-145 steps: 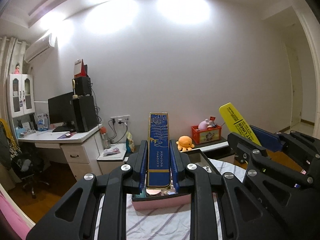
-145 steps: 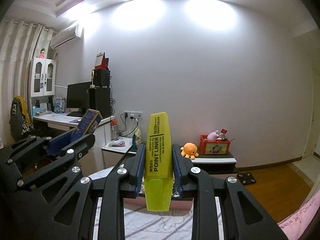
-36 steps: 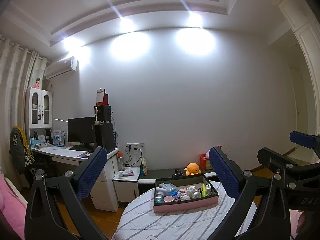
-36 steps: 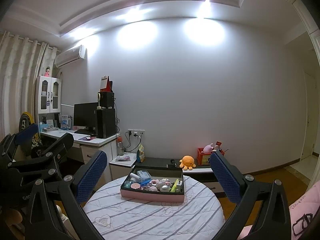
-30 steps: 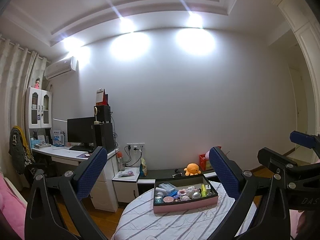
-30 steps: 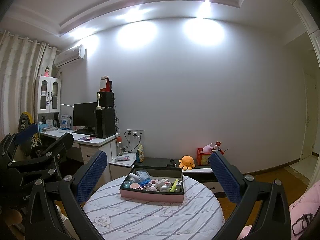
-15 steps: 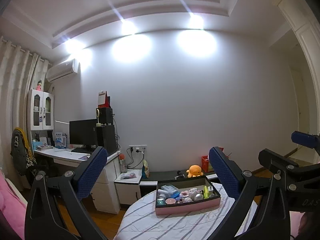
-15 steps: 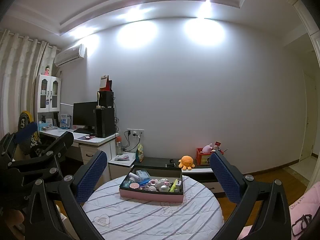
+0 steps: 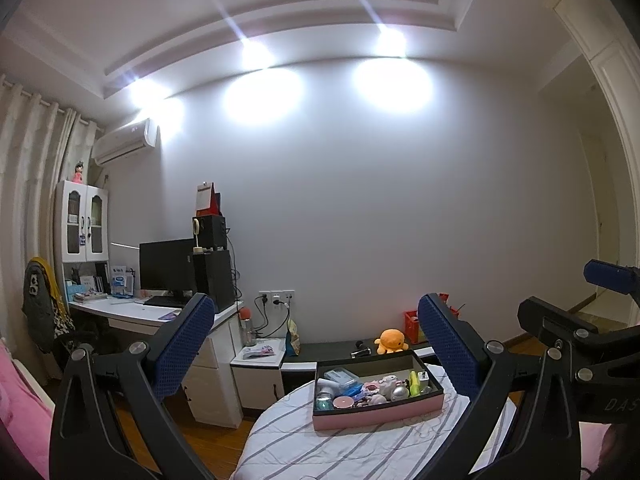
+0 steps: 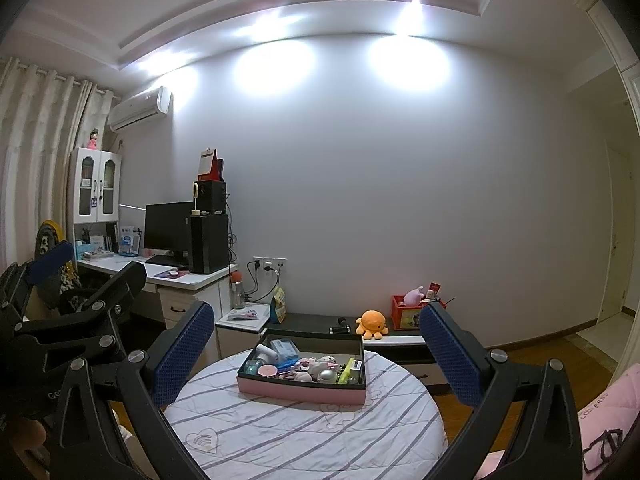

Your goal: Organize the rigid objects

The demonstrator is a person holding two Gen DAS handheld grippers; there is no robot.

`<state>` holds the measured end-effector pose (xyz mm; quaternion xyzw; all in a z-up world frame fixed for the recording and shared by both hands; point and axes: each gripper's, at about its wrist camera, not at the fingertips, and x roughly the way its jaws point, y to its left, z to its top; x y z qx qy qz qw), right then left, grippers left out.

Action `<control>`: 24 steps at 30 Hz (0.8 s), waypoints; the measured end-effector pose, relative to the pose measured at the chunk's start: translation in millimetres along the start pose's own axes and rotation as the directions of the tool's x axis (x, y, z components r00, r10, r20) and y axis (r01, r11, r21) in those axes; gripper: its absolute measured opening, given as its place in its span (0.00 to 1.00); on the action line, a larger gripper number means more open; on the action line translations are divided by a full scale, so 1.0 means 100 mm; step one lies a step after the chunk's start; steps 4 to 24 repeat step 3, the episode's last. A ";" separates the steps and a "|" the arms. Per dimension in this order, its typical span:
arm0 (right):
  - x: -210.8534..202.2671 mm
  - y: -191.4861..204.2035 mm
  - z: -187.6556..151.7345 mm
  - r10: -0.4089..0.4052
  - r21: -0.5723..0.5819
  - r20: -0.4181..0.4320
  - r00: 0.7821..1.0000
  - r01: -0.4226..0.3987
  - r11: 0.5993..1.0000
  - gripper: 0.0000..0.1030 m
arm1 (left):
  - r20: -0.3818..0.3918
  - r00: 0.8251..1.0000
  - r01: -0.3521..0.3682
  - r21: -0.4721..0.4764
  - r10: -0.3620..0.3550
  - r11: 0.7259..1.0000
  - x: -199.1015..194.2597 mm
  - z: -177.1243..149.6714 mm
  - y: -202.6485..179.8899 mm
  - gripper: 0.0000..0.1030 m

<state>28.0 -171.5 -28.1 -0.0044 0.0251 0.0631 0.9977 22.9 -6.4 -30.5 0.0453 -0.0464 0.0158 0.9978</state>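
**Q:** Where is the box of small things, relative to the two tongs?

**A:** The pink-sided box point(image 10: 301, 376) sits on a round desk point(image 10: 304, 436) with a striped cloth, ahead of and below both tongs, well apart from them. From the right tongs point(image 10: 316, 354) it lies almost dead centre between the spread blue pads. From the left tongs point(image 9: 316, 346) it lies ahead and a little to the right. By that, the right hand looks slightly better lined up.

**Q:** Are the tongs carrying anything?

**A:** No. Both are released, jaws spread wide, nothing between them.

**Q:** Which way does the box run?

**A:** Its long axis runs left to right across both views, a long pink side facing the cameras. Inside, small items crowd together; a yellow-green marker point(image 10: 345, 369) lies near the right end, its length pointing roughly away from the viewer. The desk around the box appears bare.
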 end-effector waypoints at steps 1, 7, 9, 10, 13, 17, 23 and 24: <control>0.00 0.00 0.00 0.000 0.001 0.000 1.000 0.000 1.000 1.00 | 0.002 1.000 0.002 -0.002 -0.002 1.000 0.00 0.00 0.01 1.00; 0.00 0.01 0.00 0.000 -0.001 0.002 1.000 0.000 1.000 1.00 | 0.004 1.000 0.005 -0.006 -0.005 1.000 0.01 -0.01 0.03 1.00; 0.00 0.01 0.00 0.000 -0.001 0.002 1.000 0.000 1.000 1.00 | 0.004 1.000 0.005 -0.006 -0.005 1.000 0.01 -0.01 0.03 1.00; 0.00 0.01 0.00 0.000 -0.001 0.002 1.000 0.000 1.000 1.00 | 0.004 1.000 0.005 -0.006 -0.005 1.000 0.01 -0.01 0.03 1.00; 0.00 0.01 0.00 0.000 -0.001 0.002 1.000 0.000 1.000 1.00 | 0.004 1.000 0.005 -0.006 -0.005 1.000 0.01 -0.01 0.03 1.00; 0.00 0.01 0.00 0.000 -0.001 0.002 1.000 0.000 1.000 1.00 | 0.004 1.000 0.005 -0.006 -0.005 1.000 0.01 -0.01 0.03 1.00; 0.00 0.01 0.00 0.000 -0.001 0.002 1.000 0.000 1.000 1.00 | 0.004 1.000 0.005 -0.006 -0.005 1.000 0.01 -0.01 0.03 1.00; 0.00 0.01 0.00 0.000 -0.001 0.002 1.000 0.000 1.000 1.00 | 0.004 1.000 0.005 -0.006 -0.005 1.000 0.01 -0.01 0.03 1.00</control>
